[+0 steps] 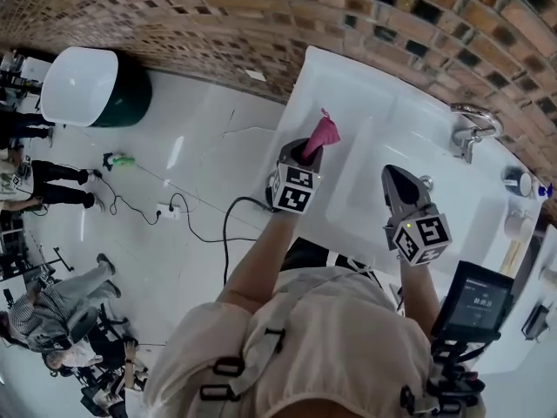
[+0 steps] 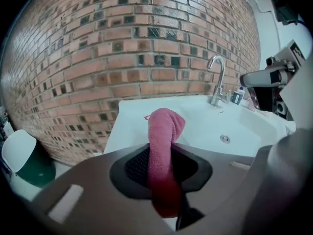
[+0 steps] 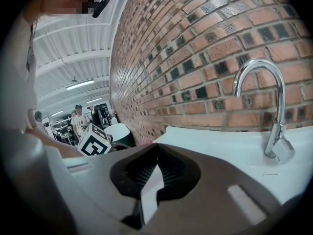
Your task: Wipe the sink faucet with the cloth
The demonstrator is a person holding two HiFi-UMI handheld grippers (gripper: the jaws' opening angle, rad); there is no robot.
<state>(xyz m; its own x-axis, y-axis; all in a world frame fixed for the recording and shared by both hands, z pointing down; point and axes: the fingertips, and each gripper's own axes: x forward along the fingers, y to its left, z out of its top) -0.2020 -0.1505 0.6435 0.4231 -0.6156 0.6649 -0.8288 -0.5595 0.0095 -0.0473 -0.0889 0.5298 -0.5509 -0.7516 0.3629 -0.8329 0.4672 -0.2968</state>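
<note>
Left tongs [image 1: 308, 152] are clamped on the pink cloth [image 1: 323, 134], which pokes up over the left rim of the sink [image 1: 348, 85], well apart from the faucet [image 1: 471, 127]. Right tongs [image 1: 393, 174] hang over the basin, tips together, nothing in them.

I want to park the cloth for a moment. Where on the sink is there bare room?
The flat deck left of the basin, up to the brick wall, looks bare, and the basin holds nothing but its drain. It is crowded on the far side of the faucet, where small containers stand along the rim.
</note>
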